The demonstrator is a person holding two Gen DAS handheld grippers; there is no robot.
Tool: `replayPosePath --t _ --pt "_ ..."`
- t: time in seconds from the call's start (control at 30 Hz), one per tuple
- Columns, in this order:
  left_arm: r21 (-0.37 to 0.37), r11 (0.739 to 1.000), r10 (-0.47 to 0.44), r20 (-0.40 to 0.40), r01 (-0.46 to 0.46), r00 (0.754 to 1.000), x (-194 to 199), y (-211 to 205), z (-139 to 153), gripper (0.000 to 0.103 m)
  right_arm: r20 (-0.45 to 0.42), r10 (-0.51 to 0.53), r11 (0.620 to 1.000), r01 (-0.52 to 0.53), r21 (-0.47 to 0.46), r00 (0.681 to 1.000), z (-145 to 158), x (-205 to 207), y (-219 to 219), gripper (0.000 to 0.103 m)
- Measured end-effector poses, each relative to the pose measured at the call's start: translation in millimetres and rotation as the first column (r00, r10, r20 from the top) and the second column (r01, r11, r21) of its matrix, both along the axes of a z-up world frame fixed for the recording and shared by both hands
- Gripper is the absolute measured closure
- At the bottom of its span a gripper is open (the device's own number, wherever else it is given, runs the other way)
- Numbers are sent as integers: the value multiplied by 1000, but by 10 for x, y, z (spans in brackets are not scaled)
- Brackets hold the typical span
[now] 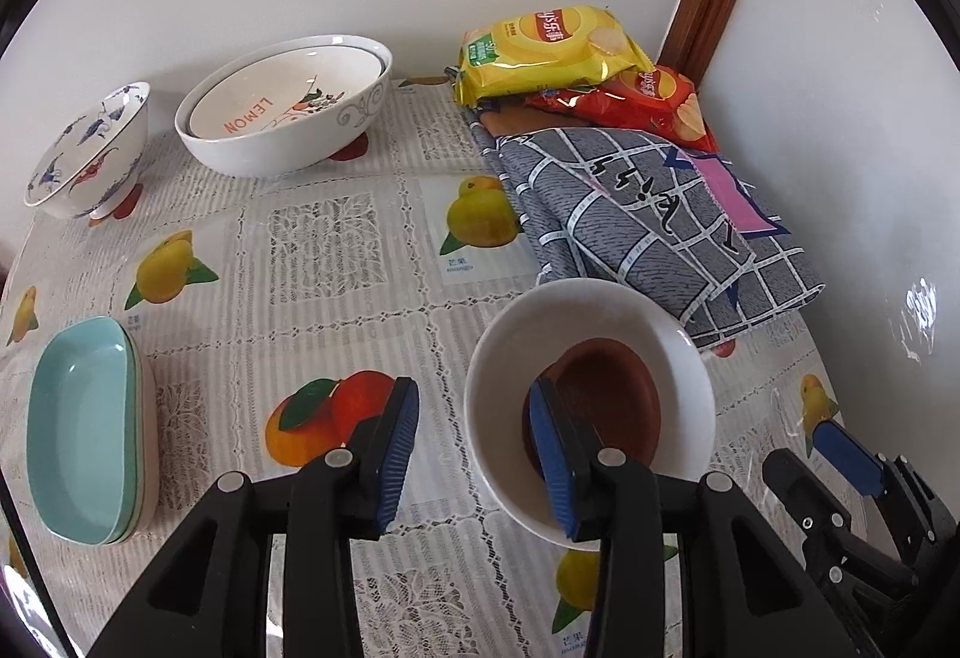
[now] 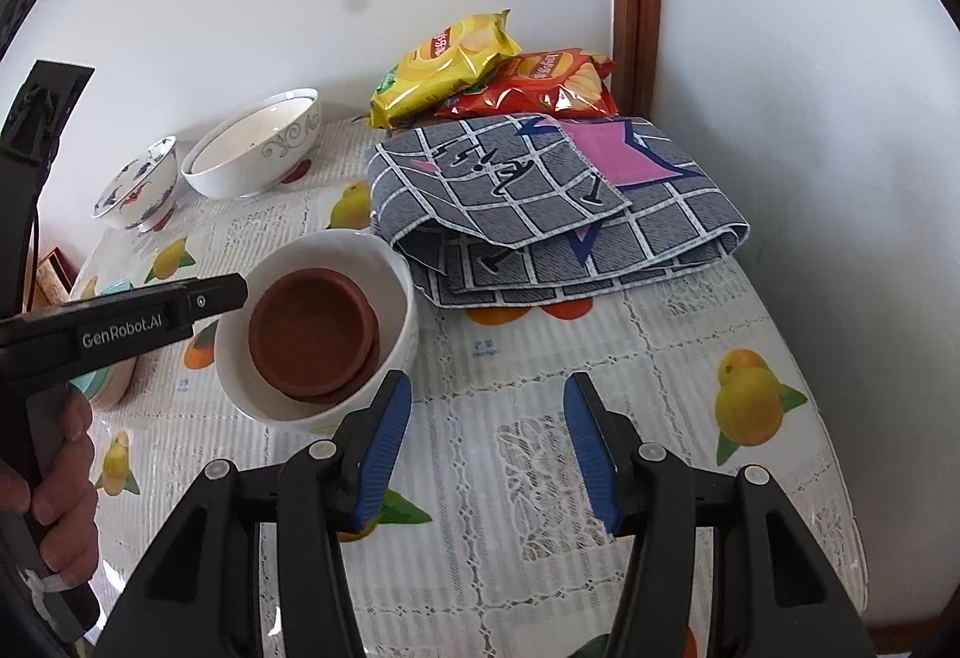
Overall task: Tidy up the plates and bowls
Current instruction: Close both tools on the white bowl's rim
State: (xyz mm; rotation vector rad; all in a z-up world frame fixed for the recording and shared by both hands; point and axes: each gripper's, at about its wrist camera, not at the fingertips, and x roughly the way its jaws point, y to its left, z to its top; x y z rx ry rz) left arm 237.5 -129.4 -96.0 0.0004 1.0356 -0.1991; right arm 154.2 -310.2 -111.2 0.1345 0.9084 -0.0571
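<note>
A white bowl (image 1: 678,388) holds small brown dishes (image 1: 618,400) and stands on the table; it also shows in the right wrist view (image 2: 396,292) with the brown dishes (image 2: 312,334). My left gripper (image 1: 474,460) is open, its jaws astride the bowl's near-left rim, one finger inside the bowl. My right gripper (image 2: 486,454) is open and empty, just right of the bowl. A large white bowl (image 1: 282,105) with a "LEMON" bowl nested in it, a blue-patterned bowl (image 1: 90,153) and stacked teal dishes (image 1: 84,430) stand to the left.
A folded grey checked cloth (image 1: 648,214) lies behind the white bowl, with yellow (image 1: 546,51) and red (image 1: 648,105) chip bags beyond it in the corner. Walls close the back and right. The fruit-print tablecloth (image 1: 312,250) covers the table.
</note>
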Motion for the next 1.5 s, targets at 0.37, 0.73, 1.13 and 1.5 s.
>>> replayPosePath --t 0.37,0.73,1.13,1.5 --pt "-2 1000 10 -65 -10 998 93 72 -247 66 -87 10 1000 -9 20 996 -203 485 158 62" --pt "29 999 -12 -95 15 995 187 6 -406 66 -139 14 999 -19 -36 990 -380 612 247 73" --pt "36 999 -15 -108 19 994 244 -1 -493 60 -175 12 1000 -15 -11 984 -499 705 203 67" --pt "23 999 -20 -88 22 996 230 -2 -493 64 -150 18 1000 -15 21 988 -510 700 204 71"
